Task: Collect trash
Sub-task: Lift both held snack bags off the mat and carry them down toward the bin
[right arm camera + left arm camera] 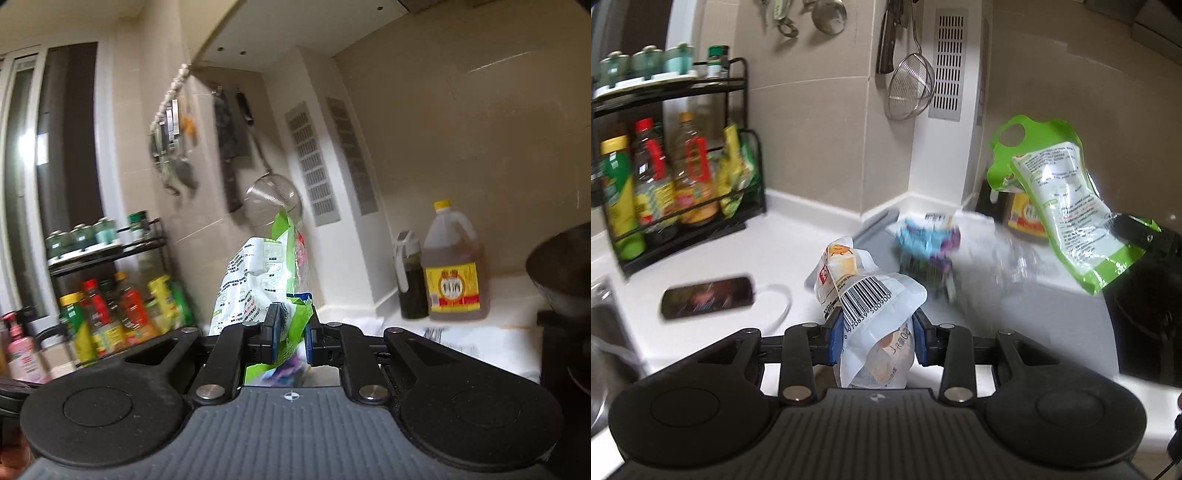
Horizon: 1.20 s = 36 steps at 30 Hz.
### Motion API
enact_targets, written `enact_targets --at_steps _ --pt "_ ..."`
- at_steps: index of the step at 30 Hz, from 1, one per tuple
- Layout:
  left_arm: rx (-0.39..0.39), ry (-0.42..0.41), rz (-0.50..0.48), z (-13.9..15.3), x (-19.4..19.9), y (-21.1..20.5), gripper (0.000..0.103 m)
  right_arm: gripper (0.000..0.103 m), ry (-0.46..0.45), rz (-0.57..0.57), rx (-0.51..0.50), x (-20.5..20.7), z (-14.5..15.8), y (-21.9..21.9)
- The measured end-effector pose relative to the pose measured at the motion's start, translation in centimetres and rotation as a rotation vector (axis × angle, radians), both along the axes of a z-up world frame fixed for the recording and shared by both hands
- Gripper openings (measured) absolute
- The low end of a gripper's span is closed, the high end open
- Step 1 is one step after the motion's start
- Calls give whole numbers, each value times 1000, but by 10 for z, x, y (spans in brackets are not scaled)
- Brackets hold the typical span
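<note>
My left gripper is shut on a crumpled white snack wrapper with a barcode and orange print, held above the white counter. My right gripper is shut on a green and white plastic bag, which stands upright from its jaws. In the left wrist view the same green bag hangs in the air at the right, with the right gripper's fingers clamped on its lower corner. Blue and purple wrappers and a clear plastic bag lie blurred on a grey board near the corner.
A black rack with sauce bottles stands at the left. A phone with a white cable lies on the counter. A strainer and a knife hang on the wall. A yellow-capped jug, a dark bottle and a dark wok stand at the right.
</note>
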State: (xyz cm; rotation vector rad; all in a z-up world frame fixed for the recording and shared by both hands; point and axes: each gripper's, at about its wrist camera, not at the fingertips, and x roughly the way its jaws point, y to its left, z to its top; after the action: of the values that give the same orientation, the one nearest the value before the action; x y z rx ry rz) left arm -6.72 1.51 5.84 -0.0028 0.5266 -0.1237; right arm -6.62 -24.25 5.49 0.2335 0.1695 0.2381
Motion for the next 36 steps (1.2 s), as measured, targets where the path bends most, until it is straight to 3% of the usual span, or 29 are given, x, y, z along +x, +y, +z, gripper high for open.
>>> enact_targets --at_steps 9,16,23,36 --pt "37 88 40 -46 -116 36 41 14 109 117 -37 -104 -27 22" --pt "35 148 72 -79 -171 46 41 14 261 168 -70 -149 -70 40" --pt "35 194 81 -100 -195 51 41 14 346 190 -100 -177 -96 57" --pt "36 203 75 -102 -196 45 41 14 379 208 -119 -182 -98 64"
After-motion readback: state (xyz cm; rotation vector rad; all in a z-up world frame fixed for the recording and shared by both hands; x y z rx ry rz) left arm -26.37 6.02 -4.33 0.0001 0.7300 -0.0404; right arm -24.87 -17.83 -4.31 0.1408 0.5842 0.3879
